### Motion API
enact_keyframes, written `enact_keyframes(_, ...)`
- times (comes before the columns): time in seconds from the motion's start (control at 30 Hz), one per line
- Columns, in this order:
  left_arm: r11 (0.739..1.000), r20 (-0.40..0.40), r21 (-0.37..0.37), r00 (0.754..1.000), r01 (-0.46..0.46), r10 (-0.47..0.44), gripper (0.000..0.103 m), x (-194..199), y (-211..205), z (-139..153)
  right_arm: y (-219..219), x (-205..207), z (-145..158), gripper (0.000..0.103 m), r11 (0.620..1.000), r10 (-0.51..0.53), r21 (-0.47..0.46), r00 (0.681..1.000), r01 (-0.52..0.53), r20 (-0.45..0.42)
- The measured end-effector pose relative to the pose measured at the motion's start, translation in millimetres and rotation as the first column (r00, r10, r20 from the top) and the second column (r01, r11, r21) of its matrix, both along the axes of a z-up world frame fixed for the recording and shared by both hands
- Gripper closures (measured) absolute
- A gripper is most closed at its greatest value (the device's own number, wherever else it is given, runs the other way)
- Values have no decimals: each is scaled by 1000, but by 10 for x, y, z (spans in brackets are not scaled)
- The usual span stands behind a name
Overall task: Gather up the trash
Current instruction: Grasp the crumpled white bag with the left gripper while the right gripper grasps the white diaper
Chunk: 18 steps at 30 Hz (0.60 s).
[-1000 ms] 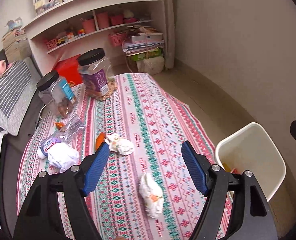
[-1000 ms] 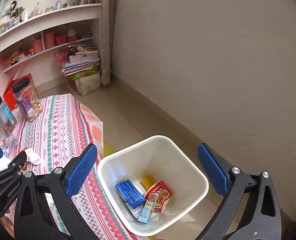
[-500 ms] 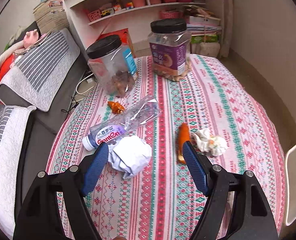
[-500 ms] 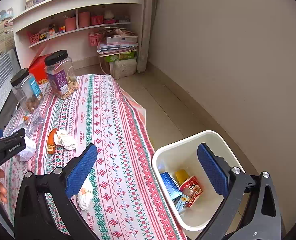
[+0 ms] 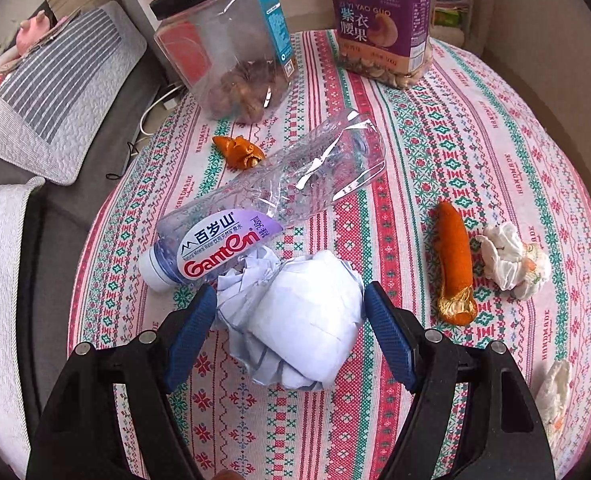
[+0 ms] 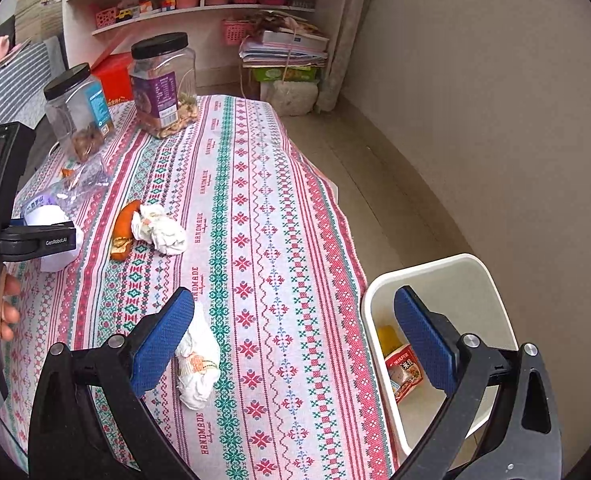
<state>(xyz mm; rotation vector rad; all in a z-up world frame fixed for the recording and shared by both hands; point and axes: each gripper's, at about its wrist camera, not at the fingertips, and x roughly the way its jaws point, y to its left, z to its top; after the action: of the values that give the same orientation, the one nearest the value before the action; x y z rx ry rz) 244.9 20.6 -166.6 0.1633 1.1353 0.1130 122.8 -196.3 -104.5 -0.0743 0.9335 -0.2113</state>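
The left gripper (image 5: 290, 320) stands with its jaws well apart, straddling a crumpled white paper ball (image 5: 295, 320) on the bench (image 5: 475, 128); the blue pads (image 5: 387, 336) sit just beside the ball on either side, and I cannot tell whether they touch it. The right gripper (image 6: 295, 340) is likewise spread wide and holds nothing, its left pad above a wadded tissue (image 6: 197, 364) lying on the striped cloth, its right pad over the white trash bin (image 6: 427, 276) on the floor beside the bench, where a red snack packet (image 6: 403, 372) and a yellow item lie inside. Just beyond the paper ball, touching it, lies a crushed clear water bottle (image 5: 271, 208) with a purple label. To the right rest a long strip of orange peel (image 5: 453, 264) and, just beside it, another crumpled tissue (image 5: 511, 262); a smaller piece of peel (image 5: 237, 152) lies beyond the bottle. Farthest back stand two black-lidded plastic jars (image 5: 231, 52), one with a purple label. A second ago the left gripper faced the bench's far end with the bin at its right; half a second ago the paper ball lay just ahead of its pads, and it now brackets the ball. The right gripper's view has swung from the bin toward the bench.
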Motion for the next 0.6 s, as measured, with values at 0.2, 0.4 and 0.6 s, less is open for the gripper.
enact_keyframes(0.2, 998, -2, -16, 998, 64, -64, 38, -83, -1, -4, 95, 51, -320, 7, 996, 79, 38, 988, -74, -132)
enact_keyframes(0.4, 995, 11, -54, 997, 81, -80, 42, -209, 44, 151, 175, 83, -594, 7, 990, 117, 100, 969, -97, -217)
enact_keyframes(0.6, 986, 55, -136, 995, 94, -87, 42, -422, 153, 495, 343, 151, -684, 8, 985, 139, 129, 961, -111, -238)
